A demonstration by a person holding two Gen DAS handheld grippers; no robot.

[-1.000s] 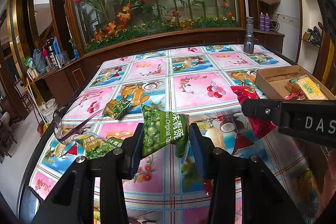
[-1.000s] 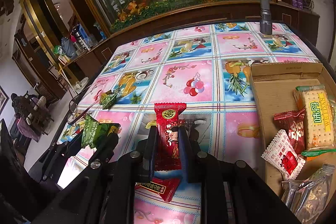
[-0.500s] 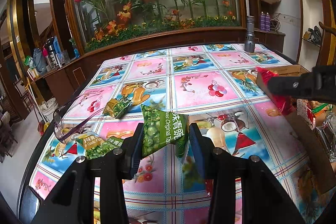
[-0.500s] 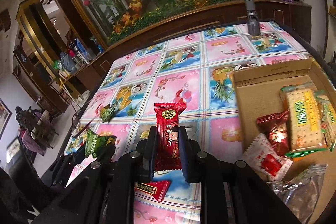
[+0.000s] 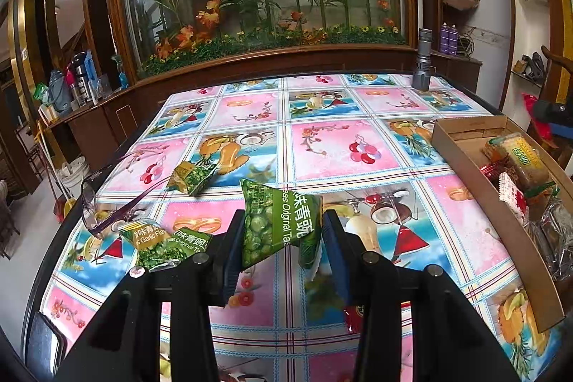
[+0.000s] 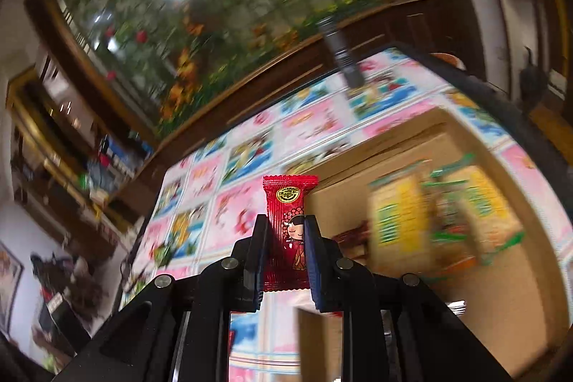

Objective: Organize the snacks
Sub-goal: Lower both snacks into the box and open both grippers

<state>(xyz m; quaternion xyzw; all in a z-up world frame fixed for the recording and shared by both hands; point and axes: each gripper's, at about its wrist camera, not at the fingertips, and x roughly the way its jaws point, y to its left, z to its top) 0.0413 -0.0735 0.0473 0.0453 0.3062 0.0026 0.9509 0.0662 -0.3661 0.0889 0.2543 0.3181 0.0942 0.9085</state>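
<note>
On the left of the worktop [image 5: 358, 149] lie glasses [image 5: 107, 199] and three green pea packs [image 5: 168, 244]. The left gripper [image 5: 283, 238] holds a green pea bag [image 5: 277, 221] just above the worktop. To the right sits a cardboard box [image 5: 501, 213] with snacks in it. The right gripper [image 6: 284, 249] squeezes a red candy pack [image 6: 288, 224] tight, up over the near left corner of the box.

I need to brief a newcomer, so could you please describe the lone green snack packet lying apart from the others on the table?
Start at the flowered tablecloth and look to its left side, near the eyeglasses. The small green pea packet lies by itself at the tip of one glasses arm, unlike the two green packets overlapping nearer the camera.
</note>
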